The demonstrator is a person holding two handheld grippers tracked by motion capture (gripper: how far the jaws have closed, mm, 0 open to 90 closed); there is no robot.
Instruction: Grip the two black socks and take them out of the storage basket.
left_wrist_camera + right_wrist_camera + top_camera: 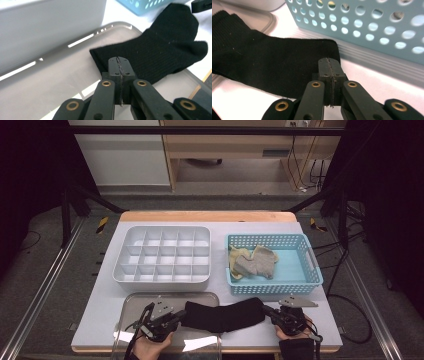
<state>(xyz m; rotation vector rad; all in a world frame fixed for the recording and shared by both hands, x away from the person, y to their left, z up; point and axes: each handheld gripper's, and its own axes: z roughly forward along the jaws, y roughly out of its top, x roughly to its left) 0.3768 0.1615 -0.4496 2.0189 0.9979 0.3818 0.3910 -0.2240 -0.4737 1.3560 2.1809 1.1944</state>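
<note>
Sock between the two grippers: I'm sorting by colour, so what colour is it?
Black sock, clearest in the right gripper view.

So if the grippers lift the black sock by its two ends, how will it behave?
The black sock is probably floppy: it lies flat and bends over the tray rim. Its middle would likely sag. It looks light and ribbed, so hardly slippery.

Two hands come in from the near edge of the table, each holding a gripper. The left gripper [176,316] sits near the left, its body angled so the jaws point right and slightly away. Its two black jaws are pressed flat together, pad against pad. The right gripper [267,310] sits near the right, jaws pointing left toward the other one, likewise closed tight with no gap. A dark sleeve covers the right wrist.
</note>
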